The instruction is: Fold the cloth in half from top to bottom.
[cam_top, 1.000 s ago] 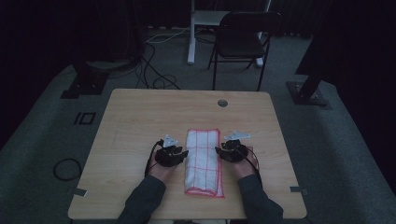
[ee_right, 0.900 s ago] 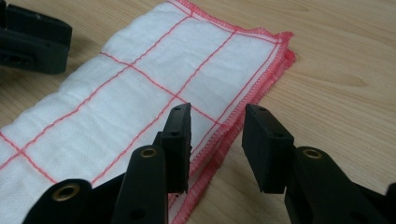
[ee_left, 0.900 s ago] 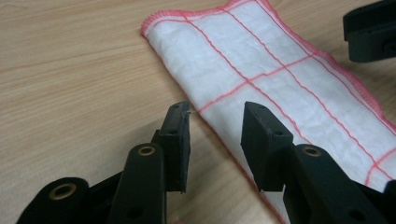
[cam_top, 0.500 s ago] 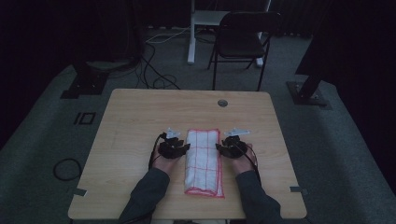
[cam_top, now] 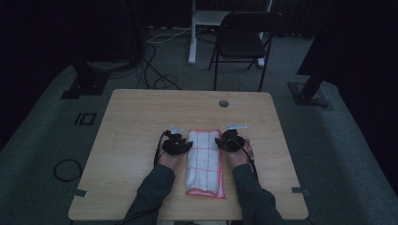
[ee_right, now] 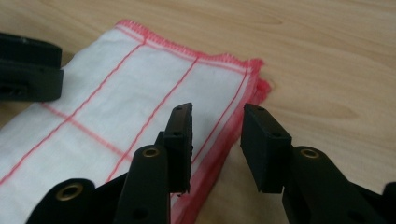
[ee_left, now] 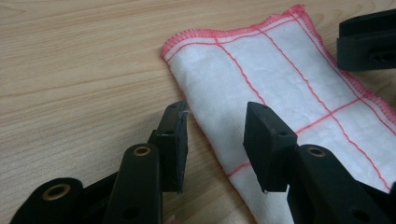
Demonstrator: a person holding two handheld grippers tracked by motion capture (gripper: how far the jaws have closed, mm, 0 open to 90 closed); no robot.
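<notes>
A white cloth with red grid lines and red stitched edges (cam_top: 204,161) lies folded into a long strip on the wooden table (cam_top: 141,112). My left gripper (cam_top: 180,145) is open at the cloth's left edge near its far end; in the left gripper view its jaws straddle the folded edge of the cloth (ee_left: 280,84), with the gripper (ee_left: 215,140) low over the table. My right gripper (cam_top: 224,142) is open at the cloth's right edge; in the right gripper view the gripper (ee_right: 215,140) straddles the layered red hem of the cloth (ee_right: 140,84). Nothing is pinched.
A round grommet hole (cam_top: 224,103) sits near the table's far edge. Beyond the table stand a black folding chair (cam_top: 244,42), a white desk leg (cam_top: 192,33), floor cables (cam_top: 159,79) and black stand bases (cam_top: 309,93).
My left gripper has moved right, from beside the cloth to its left edge. My right gripper has edged inward onto the right edge. The cloth has not moved.
</notes>
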